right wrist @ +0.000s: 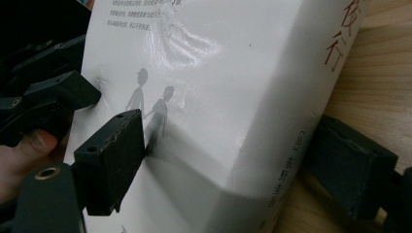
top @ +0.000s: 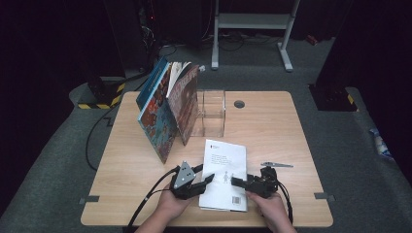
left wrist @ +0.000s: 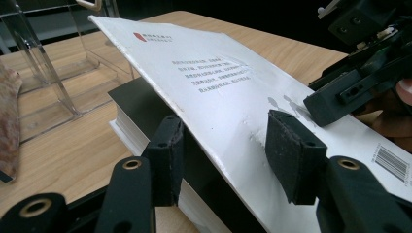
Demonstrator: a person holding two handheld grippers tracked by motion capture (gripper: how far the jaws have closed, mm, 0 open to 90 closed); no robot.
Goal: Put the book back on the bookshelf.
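Observation:
A white paperback (top: 224, 165) lies near the table's front edge, back cover up with a barcode. My left gripper (top: 205, 174) is at its left edge. In the left gripper view the cover (left wrist: 218, 82) is raised off the page block and runs between my open jaws (left wrist: 228, 145), one pad under it and one on top. My right gripper (top: 239, 183) is at the book's right side. In the right gripper view it (right wrist: 238, 160) spans the spine (right wrist: 291, 121), one pad on the cover and the other against the spine's lower side.
Several colourful books (top: 165, 111) lean together at the back left beside a clear acrylic holder (top: 211, 114). A small metal clip (top: 277, 165) lies right of the white book. A cable grommet (top: 239, 104) sits in the tabletop behind it.

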